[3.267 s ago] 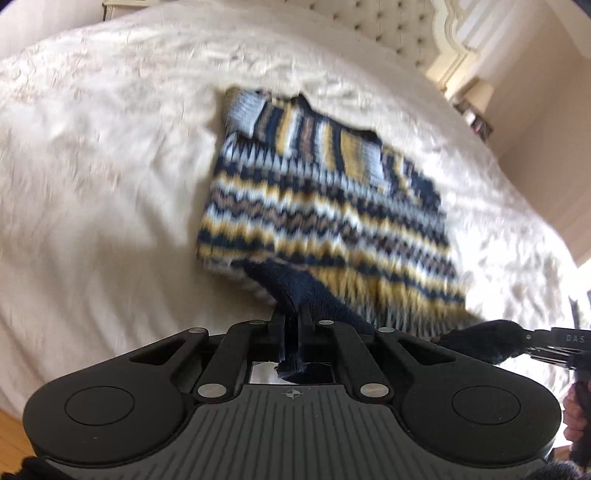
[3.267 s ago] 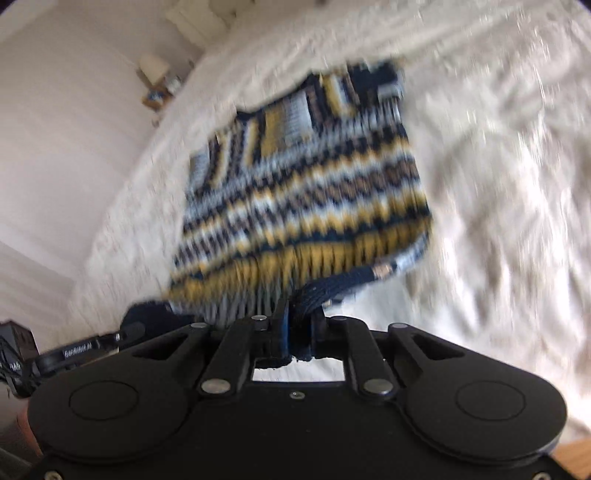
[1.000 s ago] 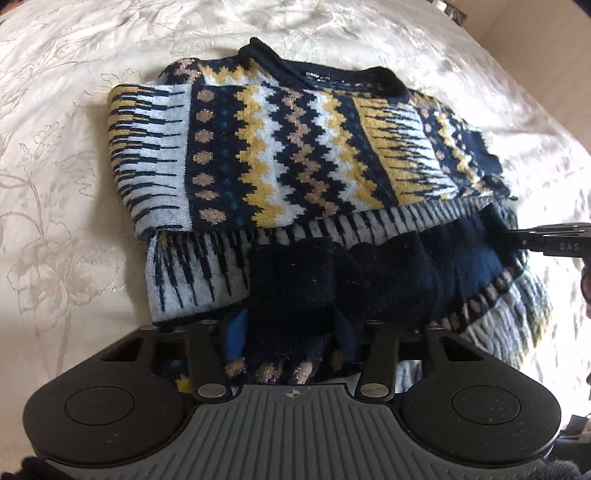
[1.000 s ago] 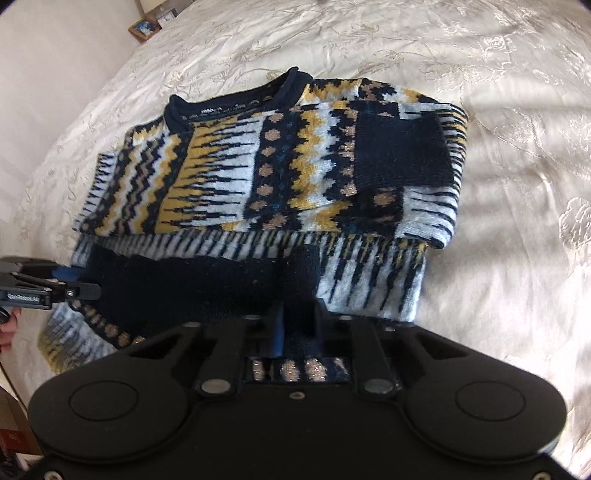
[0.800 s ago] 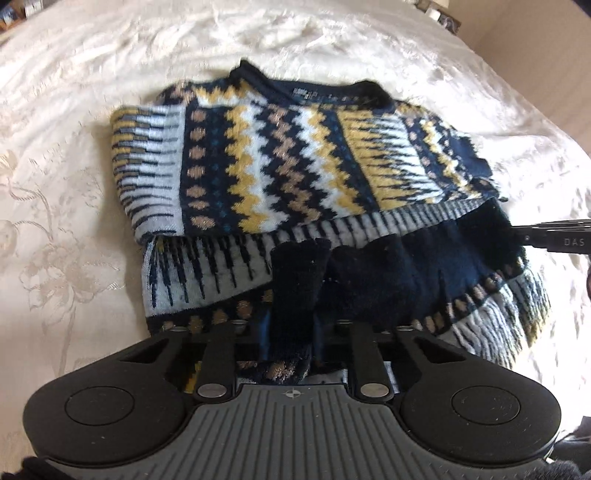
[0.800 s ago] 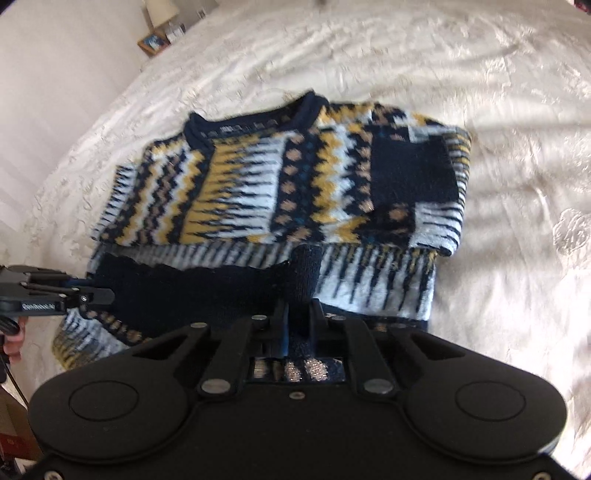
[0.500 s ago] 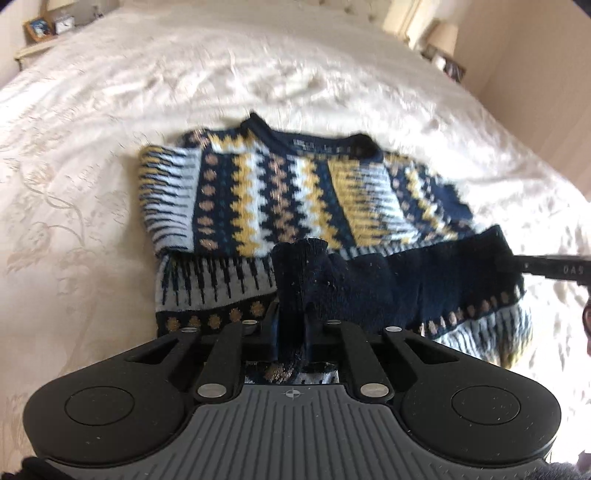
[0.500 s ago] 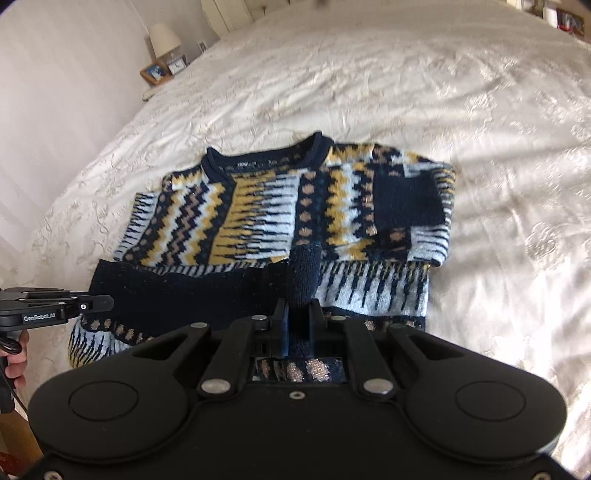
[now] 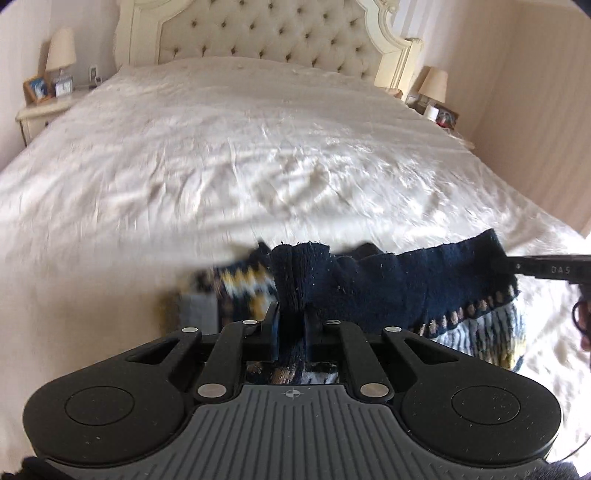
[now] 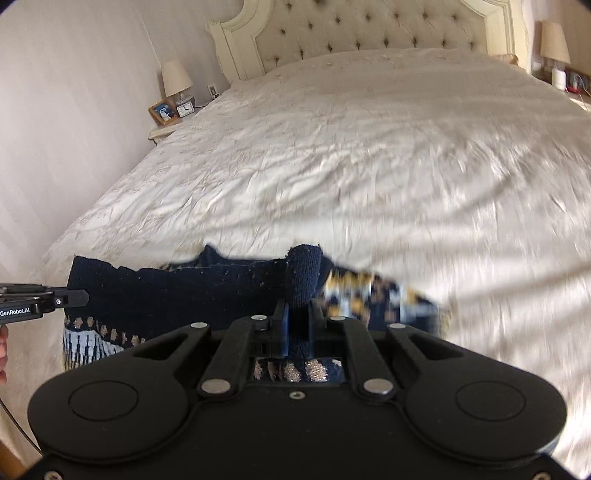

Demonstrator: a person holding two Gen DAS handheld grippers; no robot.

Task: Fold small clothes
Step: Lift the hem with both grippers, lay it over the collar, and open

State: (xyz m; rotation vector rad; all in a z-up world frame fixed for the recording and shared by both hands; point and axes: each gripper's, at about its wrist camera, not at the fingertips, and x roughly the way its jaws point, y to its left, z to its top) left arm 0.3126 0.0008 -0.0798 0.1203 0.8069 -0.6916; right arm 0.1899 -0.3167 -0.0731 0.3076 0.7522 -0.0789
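Note:
A navy, yellow and white patterned knit sweater (image 9: 399, 288) hangs lifted above the cream bedspread (image 9: 236, 155), its dark hem stretched between both grippers. My left gripper (image 9: 291, 325) is shut on a bunched fold of the hem at its left end. My right gripper (image 10: 298, 325) is shut on the hem (image 10: 177, 291) at the other end. In the left wrist view the right gripper's fingers (image 9: 546, 269) reach in from the right edge. The right wrist view shows the left gripper's fingers (image 10: 48, 297) at the left edge. The rest of the sweater hangs blurred below.
A tufted cream headboard (image 9: 266, 33) stands at the far end of the bed. Nightstands with lamps (image 9: 61, 50) (image 9: 434, 86) flank it, one bearing a photo frame and clock (image 10: 171, 109). A wall (image 10: 74, 110) runs close along one side of the bed.
Both grippers have risen with the sweater's hem, lifting it off the bed. The views tilted up from the flat sweater to the headboard. The left jaws closed on the hem.

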